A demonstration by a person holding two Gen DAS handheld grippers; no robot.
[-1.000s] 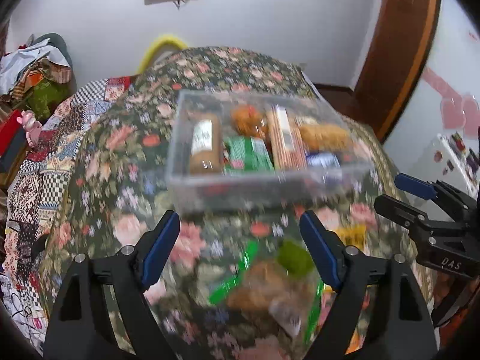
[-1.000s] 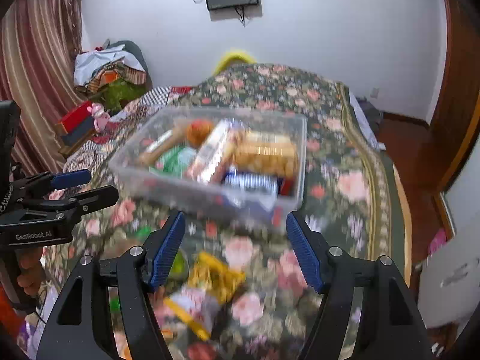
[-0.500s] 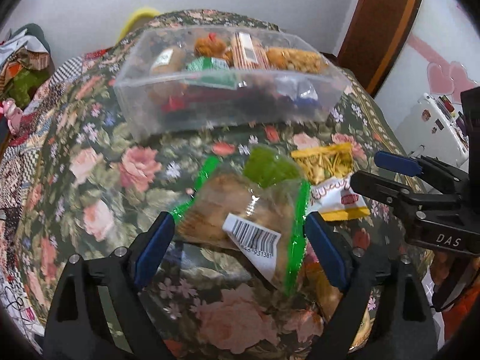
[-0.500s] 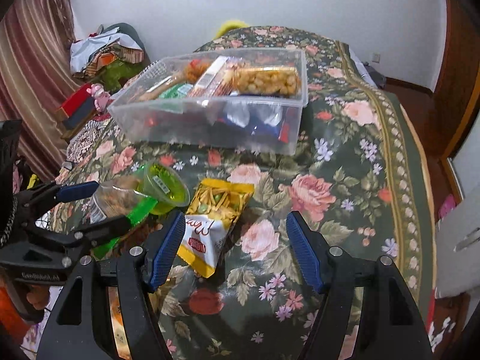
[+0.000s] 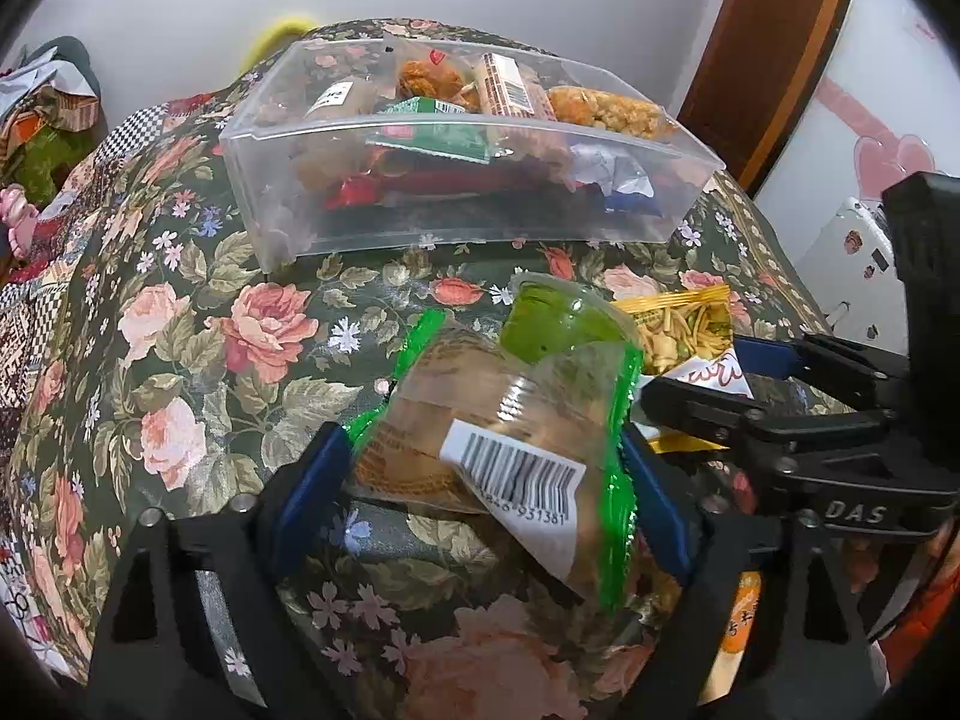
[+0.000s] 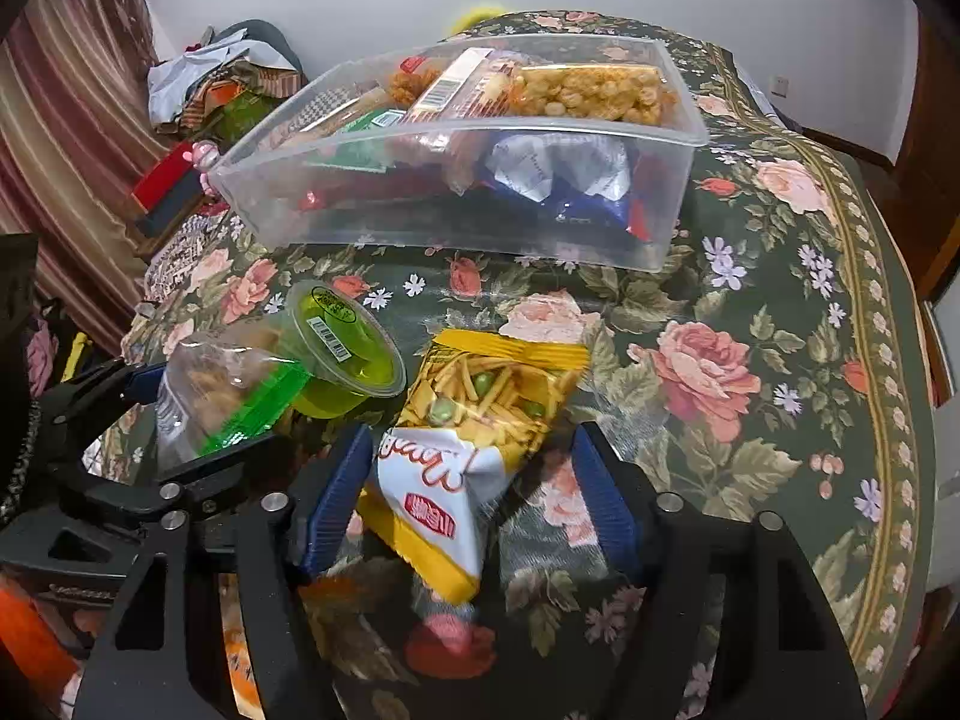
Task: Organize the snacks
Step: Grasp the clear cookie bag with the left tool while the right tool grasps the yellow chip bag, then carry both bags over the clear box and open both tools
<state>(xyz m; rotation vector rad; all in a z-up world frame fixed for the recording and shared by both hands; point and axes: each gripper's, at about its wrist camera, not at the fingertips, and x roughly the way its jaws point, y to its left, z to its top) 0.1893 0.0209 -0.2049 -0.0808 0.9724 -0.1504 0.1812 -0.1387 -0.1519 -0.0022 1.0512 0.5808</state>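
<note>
A clear bag of biscuits with green side seams and a barcode label lies on the floral cloth. My left gripper straddles it, jaws closing, with both blue pads against the seams. The same left gripper shows at the left of the right wrist view. A yellow and white packet of snack sticks lies between the pads of my right gripper. Its jaws are closing, with a gap at each side. A green jelly cup sits between the two packets. Behind stands a clear bin holding several snacks.
The floral cloth covers a raised surface that falls away at the right edge. An orange packet lies under the right gripper's fingers. Piled clothes lie far left. A wooden door frame stands at the right.
Both grippers have sunk toward the loose snacks, and the bin has slid up and away in both views. The left pads have come in against the biscuit bag.
</note>
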